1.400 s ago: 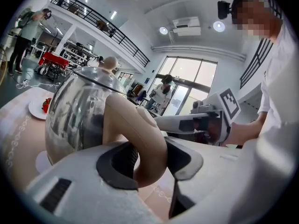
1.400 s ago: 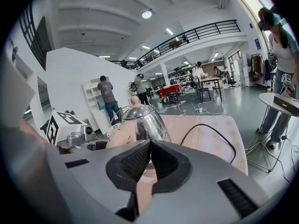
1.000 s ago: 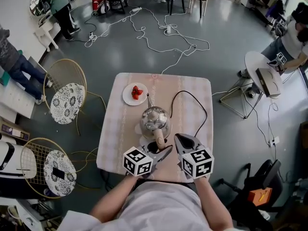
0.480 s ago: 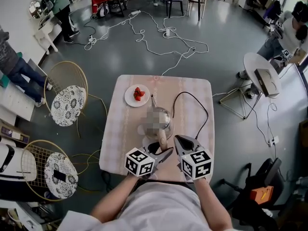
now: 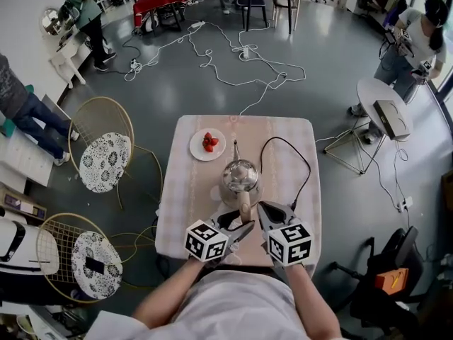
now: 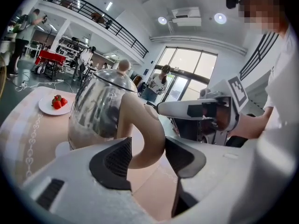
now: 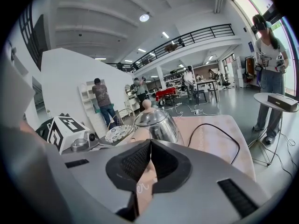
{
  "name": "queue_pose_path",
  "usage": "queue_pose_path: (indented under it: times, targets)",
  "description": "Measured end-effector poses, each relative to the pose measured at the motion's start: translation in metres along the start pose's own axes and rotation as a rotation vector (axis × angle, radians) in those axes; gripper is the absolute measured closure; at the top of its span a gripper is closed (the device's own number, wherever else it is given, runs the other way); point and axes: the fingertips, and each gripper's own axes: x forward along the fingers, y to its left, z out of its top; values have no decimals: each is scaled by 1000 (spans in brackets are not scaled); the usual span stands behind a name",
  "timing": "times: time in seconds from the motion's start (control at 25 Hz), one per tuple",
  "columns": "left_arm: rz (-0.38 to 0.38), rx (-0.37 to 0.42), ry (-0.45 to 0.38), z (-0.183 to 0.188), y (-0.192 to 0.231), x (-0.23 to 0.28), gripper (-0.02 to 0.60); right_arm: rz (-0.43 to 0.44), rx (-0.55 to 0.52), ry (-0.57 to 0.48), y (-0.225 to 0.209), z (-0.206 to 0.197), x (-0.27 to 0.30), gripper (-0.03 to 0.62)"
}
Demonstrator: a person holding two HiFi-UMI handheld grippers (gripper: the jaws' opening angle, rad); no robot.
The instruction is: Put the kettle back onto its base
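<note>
A shiny steel kettle [image 5: 240, 178] with a beige handle [image 5: 245, 205] stands upright on the table [image 5: 191, 204], with its white base [image 6: 62, 148] showing under it. My left gripper [image 5: 243, 223] is open, and its jaws have just been opening. The handle [image 6: 142, 125] still sits between the pads, with a gap on the left side. My right gripper [image 5: 263, 208] hangs just right of the handle, shut with nothing in it. The right gripper view shows the kettle [image 7: 156, 122] just beyond the closed pads [image 7: 135, 162].
A white plate of strawberries [image 5: 207, 144] lies behind the kettle to the left. The black power cord [image 5: 303, 163] loops over the table's right side. Two wire chairs [image 5: 106, 158] stand left of the table. Cables trail over the floor, and people stand at the room's edges.
The left gripper's jaws stand wider around the kettle handle. The kettle has kept its place on the table. The head view has shifted a little.
</note>
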Motion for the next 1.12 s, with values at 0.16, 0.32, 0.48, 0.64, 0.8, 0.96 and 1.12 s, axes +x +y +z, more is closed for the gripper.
queue_pose_path:
  times: [0.16,0.32,0.48,0.64,0.8,0.96,1.12]
  targets:
    - [-8,-2,8,-1,2,-13,365,-12,15,-11,10,0,-1,589]
    - [-17,7,5,2,2,-27,365,-26,26,-21,21,0,-3,589]
    - [-31,12,-8,9,-2,-36,367,-36,24,-19,34,0,-8,589]
    - [-34,27,-26,17,-11,-44,367,-52,12,-13,44,1,-19,589]
    - [-38,30,-46,23,-22,-53,368,-62,4,-18,52,3,-28,589]
    - [-18,30,-66,28,-29,-68,377,-61,-4,-22,65,5,-34,589]
    - [4,43,-93,28,-36,-86,398,-57,-12,-28,82,1,-38,589]
